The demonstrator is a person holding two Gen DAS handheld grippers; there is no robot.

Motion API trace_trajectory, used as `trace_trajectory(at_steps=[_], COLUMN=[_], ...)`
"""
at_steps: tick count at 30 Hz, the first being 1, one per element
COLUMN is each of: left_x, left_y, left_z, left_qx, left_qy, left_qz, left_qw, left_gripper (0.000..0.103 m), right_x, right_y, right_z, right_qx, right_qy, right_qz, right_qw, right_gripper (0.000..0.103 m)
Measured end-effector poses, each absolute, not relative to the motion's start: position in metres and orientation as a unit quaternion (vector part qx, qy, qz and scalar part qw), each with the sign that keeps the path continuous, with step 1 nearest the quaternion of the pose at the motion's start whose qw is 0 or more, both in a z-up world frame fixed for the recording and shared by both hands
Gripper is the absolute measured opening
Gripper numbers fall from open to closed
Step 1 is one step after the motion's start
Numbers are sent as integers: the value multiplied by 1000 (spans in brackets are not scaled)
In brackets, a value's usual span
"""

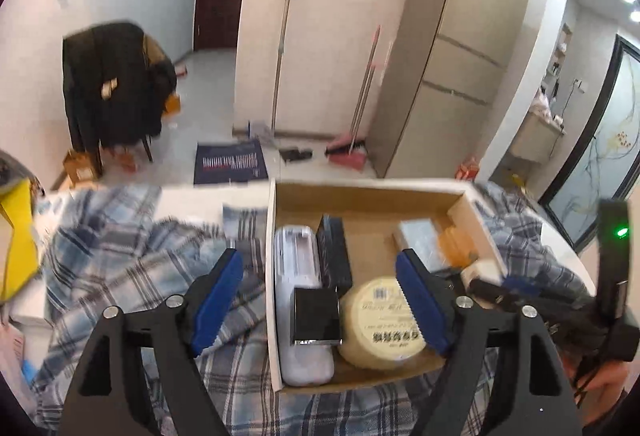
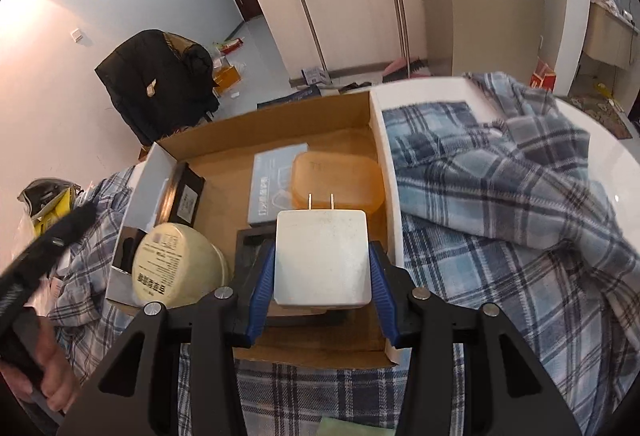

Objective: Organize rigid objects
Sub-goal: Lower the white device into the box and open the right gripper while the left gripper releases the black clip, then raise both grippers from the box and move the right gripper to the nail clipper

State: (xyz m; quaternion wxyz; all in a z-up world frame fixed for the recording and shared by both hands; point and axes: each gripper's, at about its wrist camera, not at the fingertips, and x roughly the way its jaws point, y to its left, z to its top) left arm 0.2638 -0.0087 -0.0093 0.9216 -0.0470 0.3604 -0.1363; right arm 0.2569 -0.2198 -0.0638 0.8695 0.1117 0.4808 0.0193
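Observation:
An open cardboard box (image 1: 376,196) (image 2: 280,124) lies on a plaid cloth. It holds a round cream tin (image 1: 382,320) (image 2: 176,264), a long white case (image 1: 298,276), black boxes (image 1: 334,256) (image 2: 186,196), a pale blue packet (image 2: 272,184) and an orange container (image 2: 336,180). My left gripper (image 1: 320,296) is open and empty, hovering over the box's near left part. My right gripper (image 2: 322,268) is shut on a white plug adapter (image 2: 322,256), prongs forward, held above the box's near end.
The blue plaid cloth (image 2: 500,204) (image 1: 132,256) covers a white round table (image 2: 600,140). A yellow object (image 1: 16,236) lies at the left. Beyond are a chair with a black coat (image 1: 112,88), brooms and a dustpan (image 1: 344,152), and a tall cabinet (image 1: 460,48).

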Motion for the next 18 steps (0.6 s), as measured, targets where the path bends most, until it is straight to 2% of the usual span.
trace_trajectory(at_steps=[6,9,18], left_x=[255,252,215], left_y=[0,2,-7], left_z=[12,20,68], left_qx=[-73,-72,-50], left_qy=[327,320,249], left_qz=[-144,-145,-140], left_qw=[931,934,957], left_gripper=[84,84,84], right_x=[256,254,218], right_y=[-221,-224,-232], right_z=[-63,-56,19], right_qx=[116,127,115], right_qy=[478,474,402], right_qz=[18,20,28], right_qw=[871,871,908], right_gripper=[45,49,49])
